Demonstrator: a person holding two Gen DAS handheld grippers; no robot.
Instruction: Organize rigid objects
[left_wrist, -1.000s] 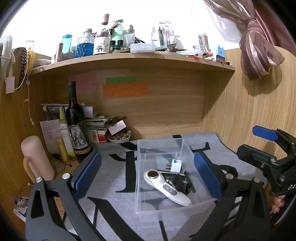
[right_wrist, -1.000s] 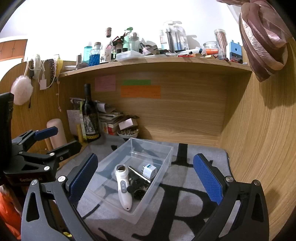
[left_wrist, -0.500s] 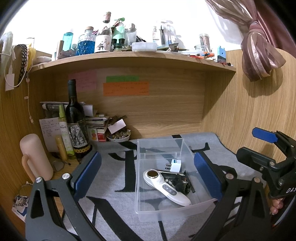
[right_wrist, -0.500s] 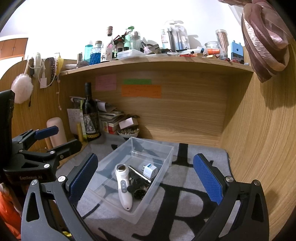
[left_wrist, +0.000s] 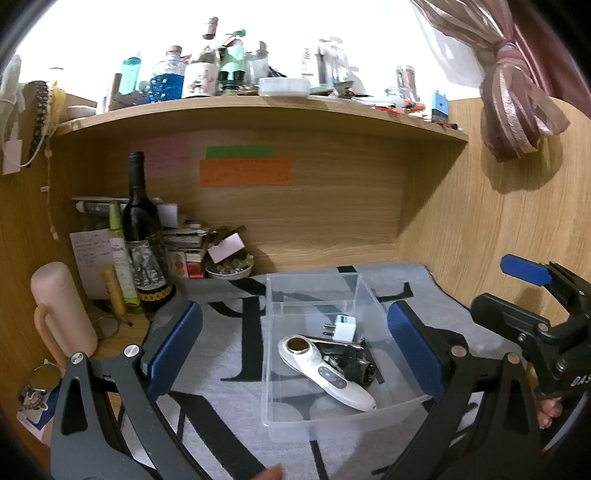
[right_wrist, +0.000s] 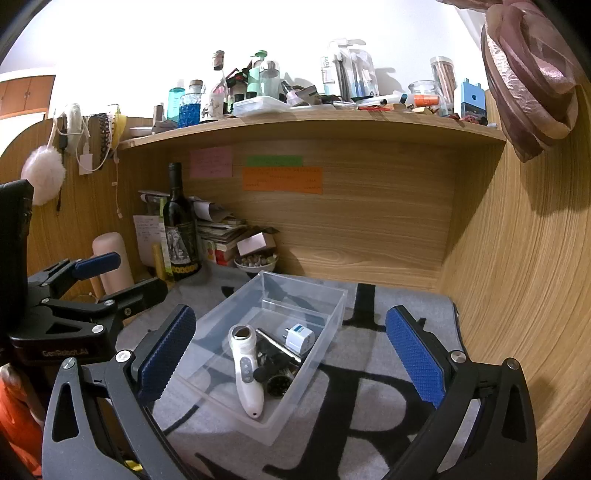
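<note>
A clear plastic bin (left_wrist: 274, 413) (right_wrist: 332, 325) stands on a grey mat with black letters. In it lie a white handheld device (left_wrist: 325, 373) (right_wrist: 247, 365), a white plug adapter (left_wrist: 342, 328) (right_wrist: 301, 338) and dark metal items (left_wrist: 356, 363) (right_wrist: 277, 373). My left gripper (left_wrist: 293, 349) is open and empty, held above and in front of the bin. My right gripper (right_wrist: 290, 354) is open and empty, also above the bin. Each gripper shows at the edge of the other's view.
A wine bottle (left_wrist: 142, 240), a pink flask (left_wrist: 61, 314), stacked papers and a small bowl (left_wrist: 229, 267) crowd the back left corner. A cluttered shelf (left_wrist: 258, 107) runs overhead. A wooden wall (right_wrist: 517, 277) closes the right side.
Both grippers stay open and nearly still; the views have shifted only slightly.
</note>
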